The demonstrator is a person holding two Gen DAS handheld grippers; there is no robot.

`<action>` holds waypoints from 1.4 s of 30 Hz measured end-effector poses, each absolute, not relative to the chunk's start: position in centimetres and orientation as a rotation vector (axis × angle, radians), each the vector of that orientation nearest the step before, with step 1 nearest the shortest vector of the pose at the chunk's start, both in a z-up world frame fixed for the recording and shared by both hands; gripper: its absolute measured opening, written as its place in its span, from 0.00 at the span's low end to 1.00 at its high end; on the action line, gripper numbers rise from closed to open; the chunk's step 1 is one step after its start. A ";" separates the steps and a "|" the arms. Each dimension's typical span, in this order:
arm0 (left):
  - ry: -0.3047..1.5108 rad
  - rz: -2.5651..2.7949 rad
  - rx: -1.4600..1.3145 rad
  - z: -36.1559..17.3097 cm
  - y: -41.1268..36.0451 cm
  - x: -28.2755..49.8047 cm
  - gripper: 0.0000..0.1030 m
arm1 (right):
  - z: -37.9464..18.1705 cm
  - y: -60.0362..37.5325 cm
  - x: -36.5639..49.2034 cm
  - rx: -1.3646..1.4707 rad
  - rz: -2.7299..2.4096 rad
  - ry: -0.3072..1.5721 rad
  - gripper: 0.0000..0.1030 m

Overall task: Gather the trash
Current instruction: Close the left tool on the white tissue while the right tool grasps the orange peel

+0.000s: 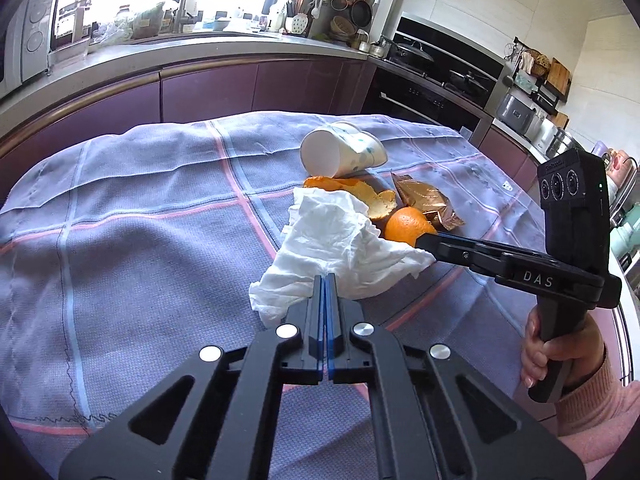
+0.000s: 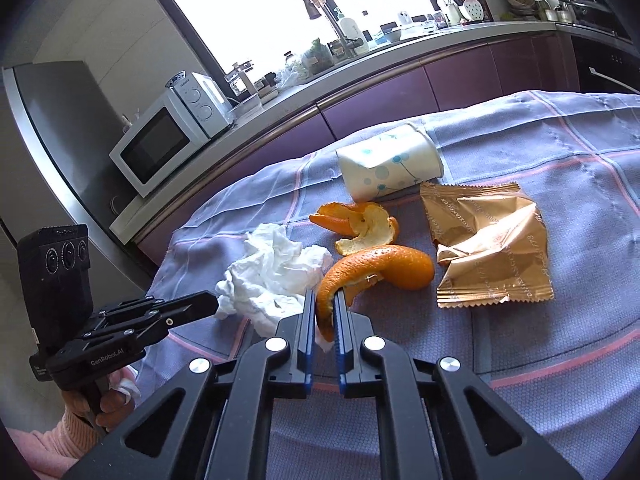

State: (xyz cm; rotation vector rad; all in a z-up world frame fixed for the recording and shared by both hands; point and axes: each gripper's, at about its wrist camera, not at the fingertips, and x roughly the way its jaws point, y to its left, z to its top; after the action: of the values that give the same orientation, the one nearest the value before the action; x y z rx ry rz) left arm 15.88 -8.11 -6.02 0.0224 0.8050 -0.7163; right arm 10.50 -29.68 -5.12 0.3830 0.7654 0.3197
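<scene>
On the worktop, over a blue-grey checked cloth [image 1: 152,208]: one paper cup [image 2: 390,164] on its side, one crumpled white tissue [image 1: 340,248], one gold wrapper [image 2: 492,248], two pieces of orange peel; the far peel [image 2: 360,224] lies loose by the cup; the near peel [image 2: 376,272] is pinched at its end between the right gripper [image 2: 324,312] fingers; left gripper [image 1: 325,284] fingers closed on the tissue's near edge; left wrist view hides most of the wrapper behind peel and tissue but shows the cup's open mouth; right wrist view shows the wrapper flat and whole, and the cup's base end; each view shows the other gripper from the side, angled down at the pile, a hand [image 1: 560,356] in a pink sleeve on its handle.
</scene>
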 end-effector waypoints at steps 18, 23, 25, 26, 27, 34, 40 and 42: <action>0.868 -0.735 0.098 -7.8 -11.7 17.9 0.26 | -5.5 -27.5 10.2 0.358 0.386 0.781 0.07; 0.840 -0.725 0.075 -7.4 -11.0 17.4 0.16 | -5.2 -27.6 10.0 0.354 0.398 0.766 0.07; 0.829 -0.723 0.063 -7.0 -10.5 16.9 0.15 | -4.9 -27.5 9.9 0.351 0.405 0.757 0.07; 0.822 -0.721 0.058 -6.8 -10.1 16.7 0.15 | -4.8 -27.6 9.7 0.349 0.411 0.752 0.07; 0.814 -0.719 0.051 -6.6 -9.7 16.4 0.15 | -4.6 -27.4 9.6 0.343 0.417 0.747 0.06; 0.765 -0.680 0.004 -4.7 -5.8 15.0 0.15 | -4.0 -26.6 9.4 0.303 0.405 0.736 0.05; 0.752 -0.656 -0.018 -4.2 -3.3 14.0 0.15 | -4.5 -26.5 9.5 0.271 0.351 0.760 0.23; 0.749 -0.645 -0.024 -4.2 -2.7 13.8 0.15 | -4.8 -26.7 9.6 0.284 0.335 0.768 0.33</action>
State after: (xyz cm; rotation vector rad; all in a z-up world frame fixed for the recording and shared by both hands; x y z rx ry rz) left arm 13.81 -2.68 -4.19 -0.0243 0.7490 -0.6446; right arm 9.58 -26.67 -4.85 0.2835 0.7685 0.3348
